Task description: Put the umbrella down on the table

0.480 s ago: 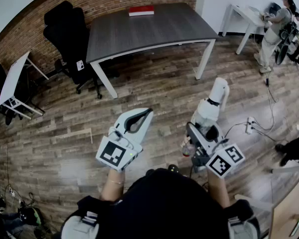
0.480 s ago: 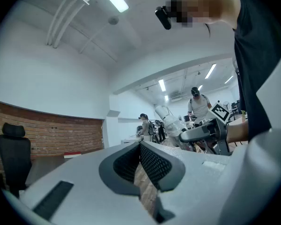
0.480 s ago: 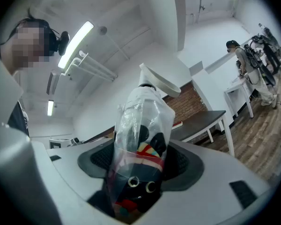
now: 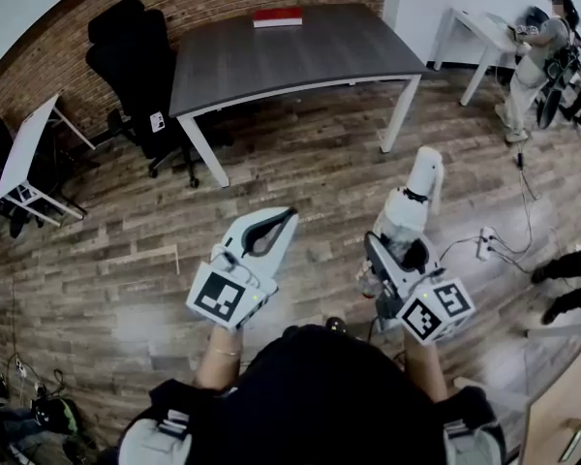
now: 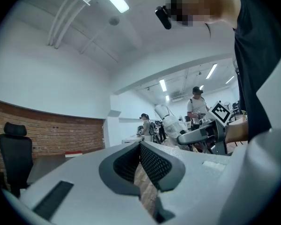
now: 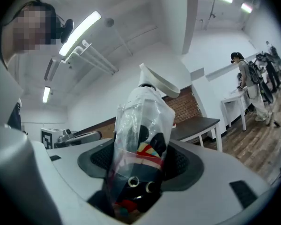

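We grip the bagged umbrella (image 4: 421, 187) in our right gripper (image 4: 397, 250), ready for the table (image 4: 290, 56) ahead; left gripper (image 4: 286, 218) closed, empty

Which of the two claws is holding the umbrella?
The right claw: its jaws are closed on the plastic-wrapped umbrella. The left claw is shut, with nothing between its jaws.
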`<control>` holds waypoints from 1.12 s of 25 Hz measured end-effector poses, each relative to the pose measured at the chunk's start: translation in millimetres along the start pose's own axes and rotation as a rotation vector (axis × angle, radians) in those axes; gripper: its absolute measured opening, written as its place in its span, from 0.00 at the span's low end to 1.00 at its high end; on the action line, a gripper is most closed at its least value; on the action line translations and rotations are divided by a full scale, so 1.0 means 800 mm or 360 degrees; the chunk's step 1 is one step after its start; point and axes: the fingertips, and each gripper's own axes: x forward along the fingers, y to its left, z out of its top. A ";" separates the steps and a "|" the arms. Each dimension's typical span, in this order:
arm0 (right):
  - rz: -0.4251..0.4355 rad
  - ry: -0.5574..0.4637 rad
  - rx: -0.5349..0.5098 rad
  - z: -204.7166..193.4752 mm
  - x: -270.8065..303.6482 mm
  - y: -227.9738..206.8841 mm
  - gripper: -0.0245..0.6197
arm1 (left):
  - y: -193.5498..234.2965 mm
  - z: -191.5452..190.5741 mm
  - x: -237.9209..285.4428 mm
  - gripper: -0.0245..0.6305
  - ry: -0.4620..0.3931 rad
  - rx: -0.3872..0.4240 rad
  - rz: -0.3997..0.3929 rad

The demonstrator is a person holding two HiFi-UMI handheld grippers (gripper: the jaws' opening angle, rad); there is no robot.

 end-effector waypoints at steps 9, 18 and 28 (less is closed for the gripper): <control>-0.0176 0.0156 -0.0347 -0.017 -0.002 -0.014 0.49 | -0.001 -0.012 -0.013 0.04 0.0022 -0.0023 0.0072; -0.0073 0.0189 -0.0312 -0.024 -0.006 -0.032 0.49 | -0.020 -0.012 -0.010 0.04 0.0047 0.0004 0.0182; 0.0061 0.0216 -0.0314 -0.014 -0.003 -0.062 0.49 | -0.038 -0.008 0.012 0.04 0.0044 0.0008 0.0326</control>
